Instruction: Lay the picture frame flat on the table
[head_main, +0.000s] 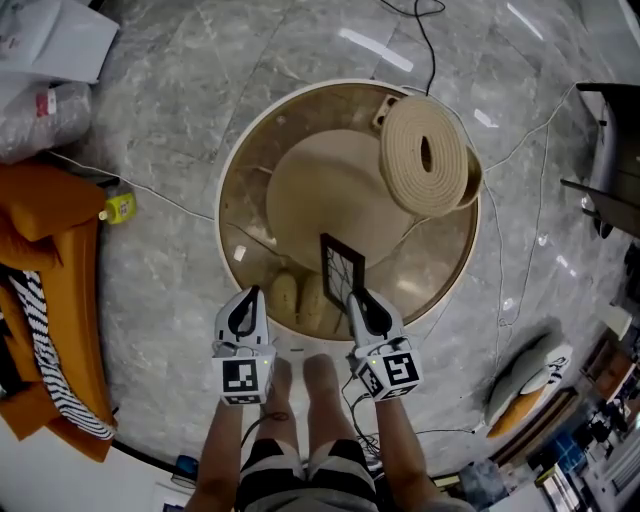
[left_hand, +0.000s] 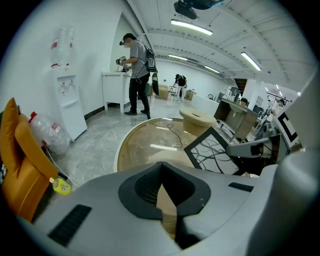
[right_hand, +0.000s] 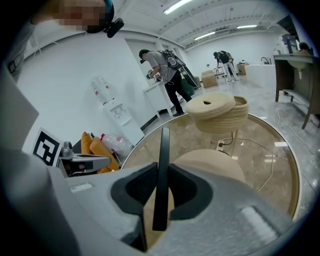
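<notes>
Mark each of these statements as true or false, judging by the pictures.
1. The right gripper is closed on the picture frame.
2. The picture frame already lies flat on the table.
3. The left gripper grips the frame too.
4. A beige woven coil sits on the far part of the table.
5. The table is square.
1. True. The right gripper is shut on the picture frame.
2. False. The frame stands upright on edge in the right gripper's jaws; it is not laid down yet.
3. False. The left gripper has nothing between its jaws and is apart from the frame.
4. True. The beige woven coil rests there.
5. False. The table is round, with a glass top.
</notes>
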